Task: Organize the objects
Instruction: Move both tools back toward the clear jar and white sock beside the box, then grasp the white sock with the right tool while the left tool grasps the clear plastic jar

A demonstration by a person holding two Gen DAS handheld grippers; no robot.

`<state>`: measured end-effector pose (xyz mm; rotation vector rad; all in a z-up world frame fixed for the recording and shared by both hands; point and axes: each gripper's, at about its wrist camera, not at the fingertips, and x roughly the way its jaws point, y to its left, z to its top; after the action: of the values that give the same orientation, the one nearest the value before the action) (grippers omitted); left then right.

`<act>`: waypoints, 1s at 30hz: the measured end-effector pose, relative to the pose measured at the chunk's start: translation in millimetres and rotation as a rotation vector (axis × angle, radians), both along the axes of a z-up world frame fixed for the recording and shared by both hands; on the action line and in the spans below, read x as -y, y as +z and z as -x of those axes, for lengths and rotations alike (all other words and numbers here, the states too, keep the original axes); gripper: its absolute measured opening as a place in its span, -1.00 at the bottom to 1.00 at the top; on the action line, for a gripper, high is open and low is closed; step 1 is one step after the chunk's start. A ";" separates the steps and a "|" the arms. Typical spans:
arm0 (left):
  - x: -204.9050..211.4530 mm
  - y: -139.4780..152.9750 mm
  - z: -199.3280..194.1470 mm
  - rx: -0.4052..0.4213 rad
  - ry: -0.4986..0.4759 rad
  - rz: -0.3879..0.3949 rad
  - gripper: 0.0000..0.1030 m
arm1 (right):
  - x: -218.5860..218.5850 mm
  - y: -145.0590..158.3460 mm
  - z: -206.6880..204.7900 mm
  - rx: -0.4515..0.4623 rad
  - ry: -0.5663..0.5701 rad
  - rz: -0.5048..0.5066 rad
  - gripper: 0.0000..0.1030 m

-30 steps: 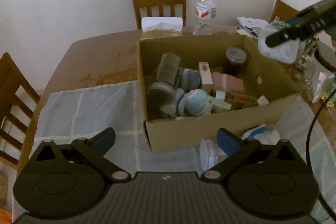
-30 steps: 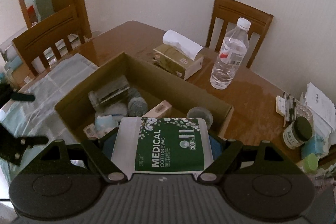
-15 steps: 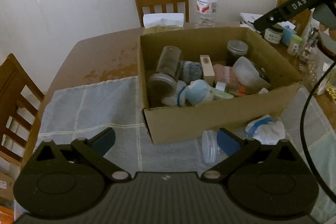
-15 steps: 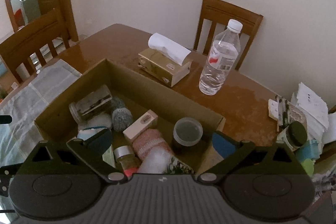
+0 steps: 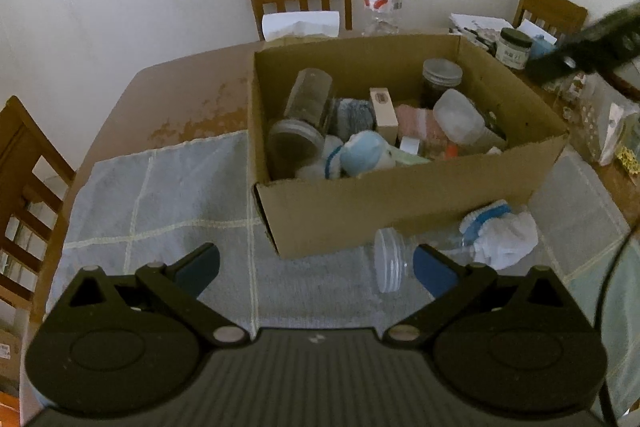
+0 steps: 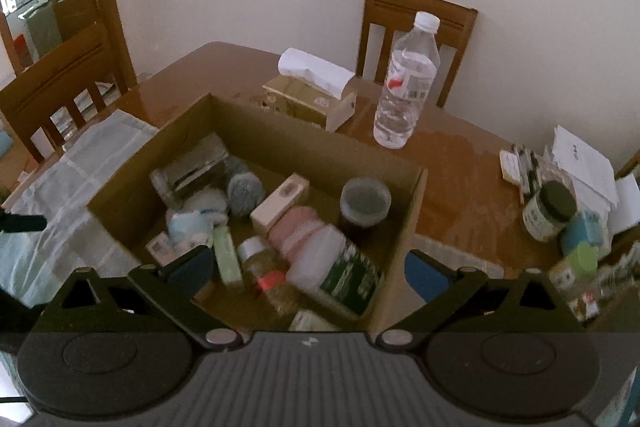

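An open cardboard box [image 5: 400, 203] [image 6: 280, 143] stands on the table, holding jars, rolled socks, small cartons and a bottle. A green-and-white cotton swab pack [image 6: 340, 267] [image 5: 458, 115] lies inside it at the right end. My right gripper [image 6: 308, 269] hovers over that end, open, with nothing between its fingers; it shows as a dark bar [image 5: 584, 47] in the left wrist view. My left gripper [image 5: 316, 265] is open above the cloth in front of the box. A clear jar [image 5: 390, 261] lies on its side by its right finger, next to white-and-blue socks [image 5: 500, 233].
A grey checked cloth [image 5: 160, 195] covers the near table. Behind the box stand a tissue box [image 6: 312, 95] and a water bottle [image 6: 406, 87]. A dark-lidded jar [image 6: 550, 211], papers and small containers crowd the right side. Wooden chairs ring the table.
The right gripper opened and let go of the cotton swab pack, which now lies in the box. That gripper then drew off to the right. The left gripper barely moved.
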<state>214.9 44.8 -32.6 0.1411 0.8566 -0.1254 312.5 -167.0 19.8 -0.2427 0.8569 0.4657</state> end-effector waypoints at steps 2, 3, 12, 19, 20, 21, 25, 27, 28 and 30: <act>-0.6 -3.7 1.3 -0.001 0.010 0.000 0.99 | 3.3 -6.1 11.7 -0.013 -0.017 -0.012 1.00; -0.8 -5.8 2.1 -0.003 0.015 0.000 0.99 | 4.7 -9.9 17.3 -0.020 -0.024 -0.018 1.00; 0.5 -21.2 4.6 -0.039 0.019 0.037 0.99 | 8.7 -78.4 53.4 -0.117 -0.084 0.042 1.00; 0.1 -25.1 5.0 -0.059 0.021 0.053 0.99 | 3.2 -128.9 52.9 -0.222 -0.101 -0.010 1.00; -1.1 -25.3 5.2 -0.062 0.025 0.055 0.99 | 1.5 -132.7 52.6 -0.227 -0.103 -0.021 1.00; -2.2 -25.7 5.3 -0.064 0.028 0.055 0.99 | 0.0 -136.2 51.9 -0.228 -0.105 -0.030 1.00; -5.2 -26.7 7.9 -0.070 0.029 0.051 0.99 | -6.7 -145.2 48.6 -0.217 -0.106 -0.053 1.00; -6.8 -27.2 7.8 -0.074 0.036 0.052 0.99 | -11.1 -148.6 48.6 -0.191 -0.102 -0.051 1.00; -7.2 -27.2 8.1 -0.076 0.039 0.054 0.99 | -13.5 -151.0 48.6 -0.178 -0.107 -0.044 1.00; -8.4 -27.2 8.5 -0.078 0.044 0.057 0.99 | -15.0 -154.3 46.7 -0.159 -0.121 -0.042 1.00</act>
<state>206.4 53.2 -59.8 0.0642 0.9322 -0.1152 265.8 -152.0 -134.5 -0.1149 1.0104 0.3931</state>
